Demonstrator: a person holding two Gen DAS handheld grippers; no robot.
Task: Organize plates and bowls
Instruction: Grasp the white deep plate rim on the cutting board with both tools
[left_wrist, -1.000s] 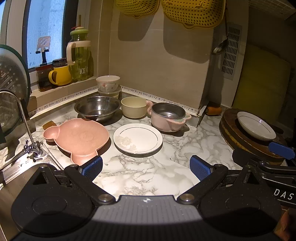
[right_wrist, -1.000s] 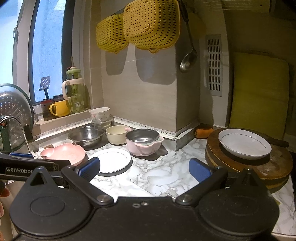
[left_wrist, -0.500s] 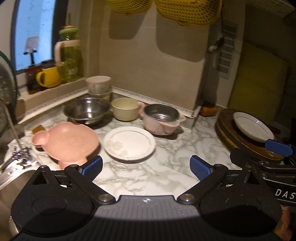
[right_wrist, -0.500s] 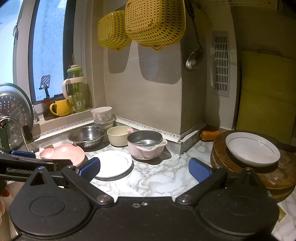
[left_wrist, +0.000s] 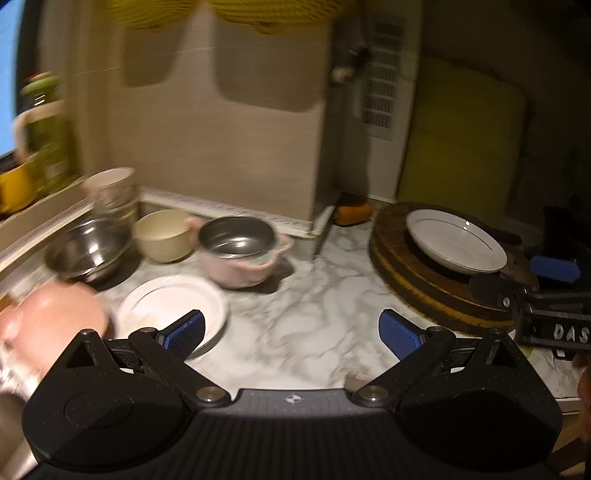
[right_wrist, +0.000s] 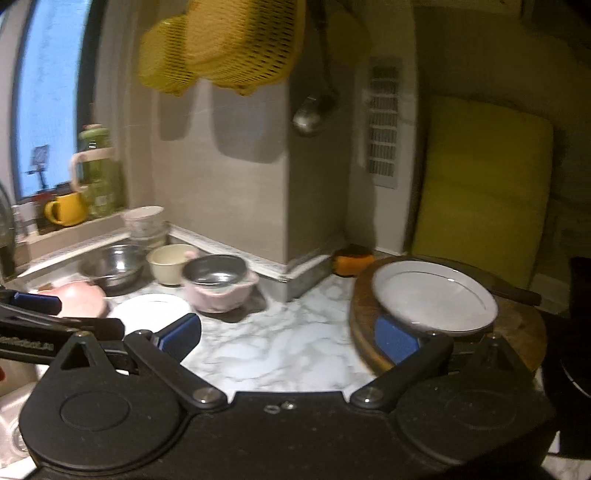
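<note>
Glossy white ceramic plate (right_wrist: 434, 297), dark wooden board (right_wrist: 517, 325), shiny steel bowl (left_wrist: 86, 247), veined marble counter (left_wrist: 314, 306)

A deep white gold-rimmed plate (right_wrist: 434, 293) sits upright on the round wooden board (right_wrist: 517, 325); flat white plate (left_wrist: 171, 308) lies beside pink bear-shaped plate (left_wrist: 55, 319).

Both wrist views look low across the white marbled surface (left_wrist: 310, 306) toward the tiled corner; the left one sits left of the round dark wooden board (left_wrist: 413, 273), the right one close before it (right_wrist: 364, 332); both share the pink two-handled pot (left_wrist: 240, 266) (right_wrist: 218, 291).
</note>
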